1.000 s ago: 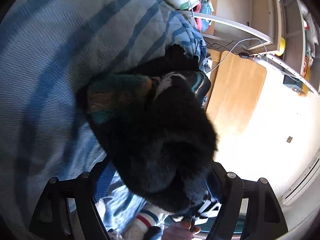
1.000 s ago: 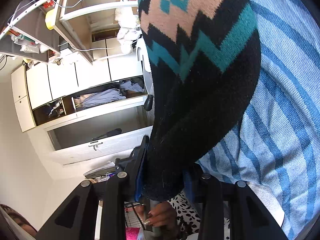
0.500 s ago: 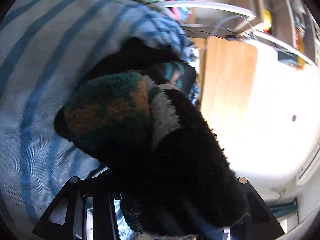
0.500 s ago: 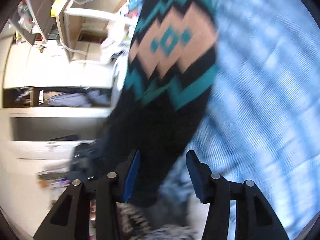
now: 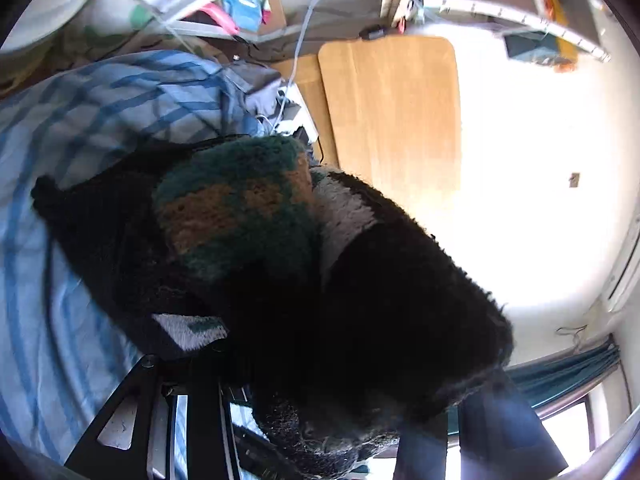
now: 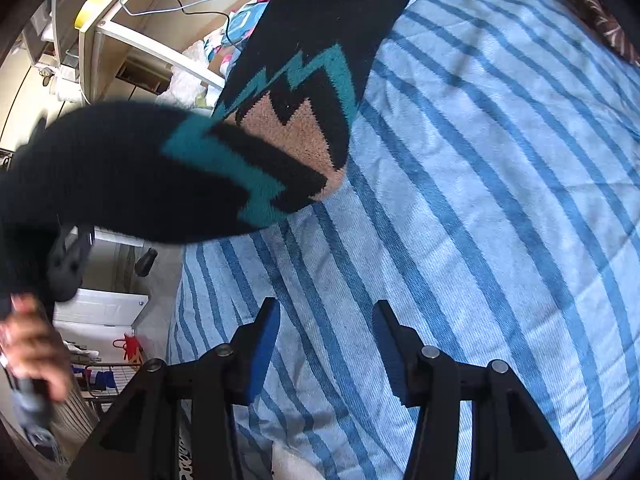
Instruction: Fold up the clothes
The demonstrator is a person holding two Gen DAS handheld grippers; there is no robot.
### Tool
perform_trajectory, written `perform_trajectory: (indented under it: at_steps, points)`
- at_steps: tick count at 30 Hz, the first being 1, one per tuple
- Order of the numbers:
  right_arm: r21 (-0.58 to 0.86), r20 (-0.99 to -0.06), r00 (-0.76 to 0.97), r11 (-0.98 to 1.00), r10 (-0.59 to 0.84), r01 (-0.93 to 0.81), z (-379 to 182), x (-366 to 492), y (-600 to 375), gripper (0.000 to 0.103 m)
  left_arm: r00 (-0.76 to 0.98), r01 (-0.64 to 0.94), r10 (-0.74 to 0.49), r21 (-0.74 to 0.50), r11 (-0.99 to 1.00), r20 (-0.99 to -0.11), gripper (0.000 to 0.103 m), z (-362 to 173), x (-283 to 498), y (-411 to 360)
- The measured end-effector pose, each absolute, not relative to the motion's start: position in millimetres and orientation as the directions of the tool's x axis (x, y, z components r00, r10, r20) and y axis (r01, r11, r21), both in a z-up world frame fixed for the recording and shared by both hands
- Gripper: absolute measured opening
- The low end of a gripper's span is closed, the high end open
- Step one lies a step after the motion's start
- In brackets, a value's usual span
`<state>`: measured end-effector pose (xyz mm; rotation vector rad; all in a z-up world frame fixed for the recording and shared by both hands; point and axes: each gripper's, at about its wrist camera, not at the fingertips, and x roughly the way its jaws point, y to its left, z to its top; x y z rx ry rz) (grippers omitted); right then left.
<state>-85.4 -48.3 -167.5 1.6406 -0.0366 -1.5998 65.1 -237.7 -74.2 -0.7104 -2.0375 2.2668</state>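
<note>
1. A blue-and-white striped bedspread (image 6: 500,200) fills most of the right wrist view.
2. A black knitted sweater (image 6: 168,176) with teal zigzags and a peach patch hangs folded over above the bedspread's left part; one end lies on the cloth, the other lifts off to the left.
3. In the left wrist view the sweater (image 5: 360,280) bunches thickly over the left gripper (image 5: 320,408), hiding its tips; the garment is gripped between its jaws.
4. The right gripper (image 6: 326,344) stands partly open and empty over the stripes, blue pads (image 6: 262,354) clear of the sweater.
5. A hand (image 6: 30,344) shows at the left edge.
</note>
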Motion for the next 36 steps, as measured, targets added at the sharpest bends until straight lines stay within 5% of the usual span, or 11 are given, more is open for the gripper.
perform_trajectory:
  at_steps: [7, 12, 14, 17, 25, 27, 29, 31, 36]
  points:
    - [0.545, -0.817, 0.175, -0.636, -0.550, 0.546, -168.8, -106.6, -81.9, 0.053, -0.764, 0.468, 0.389, -0.857, -0.217, -0.516, 0.043, -104.5, -50.7, -259.2]
    - [0.395, -0.877, 0.049, -0.660, -0.478, 0.639, -151.6, -129.4, -97.4, 0.053, -0.676, 0.573, 0.431, -0.794, -0.203, -0.598, 0.044, -132.2, -83.9, -269.8]
    - [0.350, -0.884, -0.002, -0.667, -0.467, 0.657, -146.2, -143.5, -98.0, 0.053, -0.652, 0.590, 0.448, -0.781, -0.207, -0.612, 0.053, -137.6, -94.4, -272.5]
    - [0.286, -0.880, -0.090, -0.672, -0.466, 0.683, -130.9, -156.6, -98.5, 0.053, -0.660, 0.553, 0.466, -0.801, -0.231, -0.590, 0.081, -131.6, -106.2, -270.4]
    - [0.201, -0.825, -0.211, -0.621, -0.524, 0.758, -98.5, -173.7, -127.5, 0.043, -0.656, 0.469, 0.399, -0.761, -0.449, -0.640, 0.082, -95.9, -110.2, -264.4]
    - [0.152, -0.822, -0.252, -0.624, -0.510, 0.767, -97.1, -181.3, -139.7, 0.042, -0.670, 0.450, 0.342, -0.727, -0.518, -0.659, 0.076, -82.3, -106.2, -268.8]
    - [0.102, -0.818, -0.294, -0.628, -0.494, 0.772, -96.5, -189.3, -151.9, 0.039, -0.677, 0.436, 0.256, -0.656, -0.616, -0.690, 0.053, -68.1, -101.2, -270.1]
    - [0.067, -0.822, -0.333, -0.658, -0.463, 0.750, -103.5, -202.5, -163.4, 0.032, -0.656, 0.433, 0.113, -0.495, -0.753, -0.746, 0.001, -54.8, -103.2, -265.6]
    - [0.074, -0.835, -0.356, -0.725, -0.420, 0.684, -120.8, -237.8, -191.8, 0.029, -0.594, 0.384, -0.010, -0.272, -0.882, -0.805, 0.001, -70.1, -129.8, -245.9]
